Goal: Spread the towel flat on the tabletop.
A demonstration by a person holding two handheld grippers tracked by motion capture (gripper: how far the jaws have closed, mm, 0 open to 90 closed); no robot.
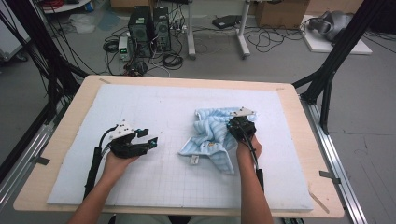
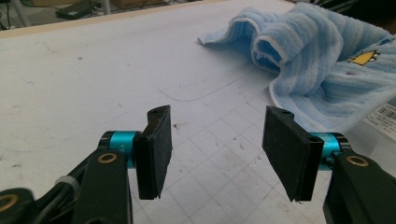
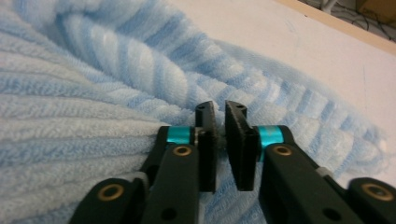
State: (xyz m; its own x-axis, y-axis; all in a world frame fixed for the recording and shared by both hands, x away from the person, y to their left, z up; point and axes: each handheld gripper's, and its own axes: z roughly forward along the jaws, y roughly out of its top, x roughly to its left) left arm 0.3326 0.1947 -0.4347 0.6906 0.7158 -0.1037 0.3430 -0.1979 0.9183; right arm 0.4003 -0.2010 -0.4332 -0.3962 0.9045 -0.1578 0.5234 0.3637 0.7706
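A light blue striped towel [image 1: 210, 135] lies crumpled right of the mat's middle, with a white label [image 1: 194, 160] at its near edge. My right gripper [image 1: 239, 124] sits on the towel's right side. In the right gripper view its jaws [image 3: 220, 106] stand almost together, pressed into the towel [image 3: 93, 93], and a thin fold seems pinched between them. My left gripper [image 1: 148, 136] hovers over bare mat to the towel's left, open. In the left gripper view nothing lies between its jaws [image 2: 218, 114], and the towel [image 2: 322, 60] sits ahead to the right.
A pale foam mat [image 1: 154, 102] with a faint grid covers the wooden table [image 1: 70, 121]. Black frame legs [image 1: 327, 79] stand off the right corner. Computer towers [image 1: 149, 30] and cables sit on the floor beyond the far edge.
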